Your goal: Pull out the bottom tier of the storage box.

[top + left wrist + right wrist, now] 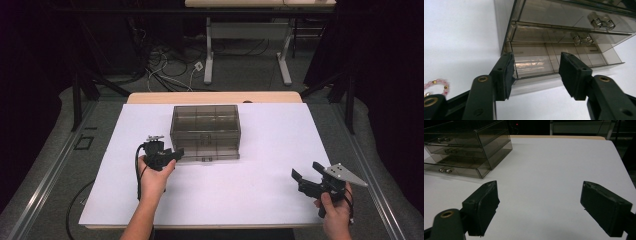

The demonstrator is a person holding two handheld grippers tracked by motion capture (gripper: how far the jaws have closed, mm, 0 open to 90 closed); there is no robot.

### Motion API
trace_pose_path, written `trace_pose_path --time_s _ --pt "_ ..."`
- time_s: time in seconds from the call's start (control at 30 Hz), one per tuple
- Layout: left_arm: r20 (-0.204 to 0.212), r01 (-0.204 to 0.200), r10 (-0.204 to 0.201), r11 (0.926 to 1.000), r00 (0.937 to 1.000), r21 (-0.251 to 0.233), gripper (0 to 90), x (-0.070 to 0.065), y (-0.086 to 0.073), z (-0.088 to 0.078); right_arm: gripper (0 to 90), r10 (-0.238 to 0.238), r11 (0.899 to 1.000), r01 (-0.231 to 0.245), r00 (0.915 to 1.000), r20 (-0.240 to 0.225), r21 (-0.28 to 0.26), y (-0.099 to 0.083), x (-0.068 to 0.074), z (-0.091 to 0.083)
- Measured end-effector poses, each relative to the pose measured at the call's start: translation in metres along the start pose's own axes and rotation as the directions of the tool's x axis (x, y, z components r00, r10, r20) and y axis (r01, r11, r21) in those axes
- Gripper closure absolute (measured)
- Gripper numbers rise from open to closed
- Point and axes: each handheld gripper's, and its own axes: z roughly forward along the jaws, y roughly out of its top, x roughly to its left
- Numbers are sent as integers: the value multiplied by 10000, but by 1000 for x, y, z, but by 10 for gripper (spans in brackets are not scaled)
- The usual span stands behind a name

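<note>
Here, closest to the person's edge of the table, the right gripper (306,176) sits in the right hand (336,210) above the white tabletop (270,150), well away from anything; seen along it, its jaws stand wide apart with only bare white surface between them (539,202). A grey three-cornered plate rides on its top.

A little farther in, on the other side, the left hand (152,177) holds the left gripper (177,154) right up at the lower front left corner of the smoky clear drawer box (205,131). In the left gripper view the jaws are partly apart, and the front edge of the bottom drawer (564,58) shows through the gap (536,75) between them. One pad looks to be at the drawer's corner, but I cannot tell whether it presses on it; the other stands clear. Beside that gripper, low at the edge of its own view, lies a pink bead bracelet (437,83) with small gold beads, on the white surface.

The box itself stands near the middle of the table, three drawers stacked, each with a small clear knob (600,22).

Beyond the table, cables lie on the floor (165,75) around the legs of another desk.
</note>
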Motion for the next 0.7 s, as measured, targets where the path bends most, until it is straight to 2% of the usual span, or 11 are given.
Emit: trace_pose_path --time_s 0.27,0.7 --pt "-308 79 -61 9982 9995 595 525 3 4 6 143 -23 10000 23 10000 -92 -18 0 1 2" --pt "-574 245 -193 9955 9982 912 596 6 9 17 143 27 10000 -27 10000 -76 -10 -1 1 2"
